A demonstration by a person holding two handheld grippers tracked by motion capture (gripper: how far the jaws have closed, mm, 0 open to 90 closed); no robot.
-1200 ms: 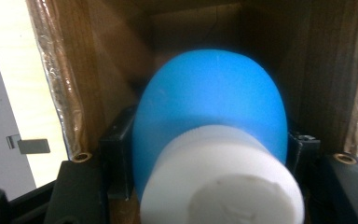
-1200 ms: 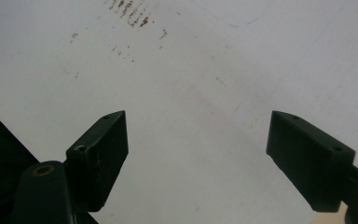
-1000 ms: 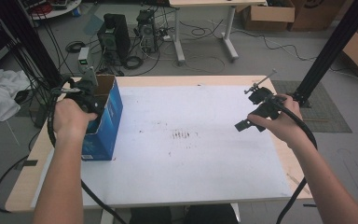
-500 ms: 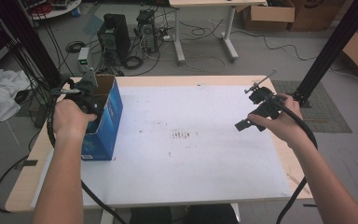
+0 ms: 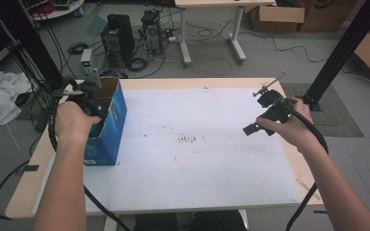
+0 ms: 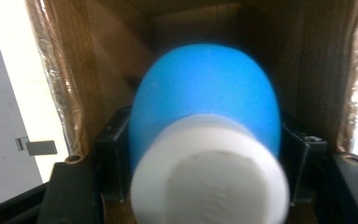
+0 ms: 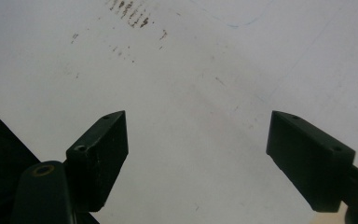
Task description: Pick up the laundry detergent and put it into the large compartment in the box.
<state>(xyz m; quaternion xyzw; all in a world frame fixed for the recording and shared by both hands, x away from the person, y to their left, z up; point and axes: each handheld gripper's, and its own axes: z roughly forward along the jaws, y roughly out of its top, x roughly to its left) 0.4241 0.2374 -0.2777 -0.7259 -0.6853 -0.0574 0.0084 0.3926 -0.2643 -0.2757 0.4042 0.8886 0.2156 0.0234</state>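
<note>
Left gripper (image 5: 92, 98) lowered into the open top of a blue cardboard box (image 5: 107, 126) at the left edge of the table (image 5: 212, 83), tips hidden from the high view by the box walls and the left hand (image 5: 72, 122). Seen along its own jaws: a blue rounded object with a white cylindrical end (image 6: 205, 140) between the two black jaws, inside the brown interior of the box, close to the lens and motion-blurred, exact kind not determinable. Jaws just eased apart slightly with the object between them; pads flanking its blue sides, contact or a small gap not resolvable through the blur. Bottom of the box concealed behind the object; lower part of the white end cut off by the frame edge. Right gripper (image 5: 262, 113) held in the right hand (image 5: 291, 126) above the right part of the white table sheet (image 5: 197, 178), well apart from the box; jaws spread wide with nothing between them, bare sheet and faint dark smudges (image 7: 130, 14) visible in the gap. Both cables running off the lower edge of the high view.
</note>
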